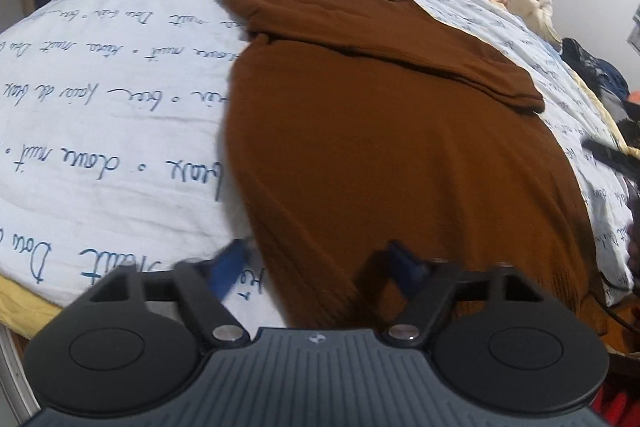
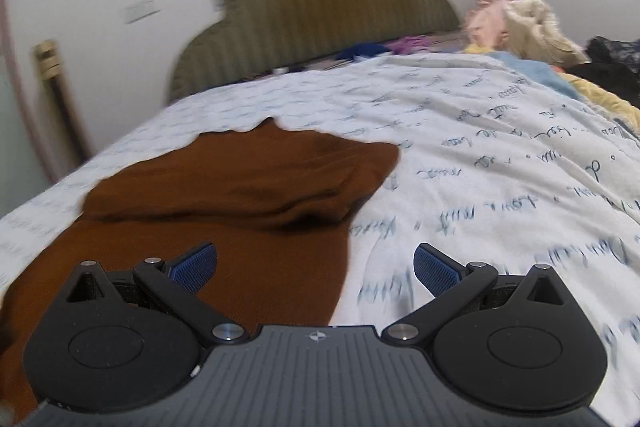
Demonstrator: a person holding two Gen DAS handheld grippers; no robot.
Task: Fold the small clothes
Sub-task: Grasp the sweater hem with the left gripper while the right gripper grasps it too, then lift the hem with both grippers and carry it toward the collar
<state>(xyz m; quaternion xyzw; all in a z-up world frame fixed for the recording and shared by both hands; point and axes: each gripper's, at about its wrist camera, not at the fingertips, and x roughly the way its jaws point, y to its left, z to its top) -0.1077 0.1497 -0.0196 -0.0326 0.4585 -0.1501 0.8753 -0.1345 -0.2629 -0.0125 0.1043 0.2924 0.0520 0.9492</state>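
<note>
Brown top [image 1: 380,155] lies partly folded on the bed [image 1: 112,115], both tools spread wide open: left tool [image 1: 320,263] and right tool [image 2: 316,265] each straddle its near edge.

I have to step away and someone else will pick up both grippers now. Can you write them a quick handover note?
Left gripper: open, holding nothing, at the near left edge of the brown garment.
Right gripper: open, holding nothing, over the garment's near right edge.
The garment lies spread on the white script-print bedsheet, with its far part already folded back over the body.
Left to do: probably fold the near hem up toward the far end, then flatten it. More clothes are piled at the far right of the bed.
</note>
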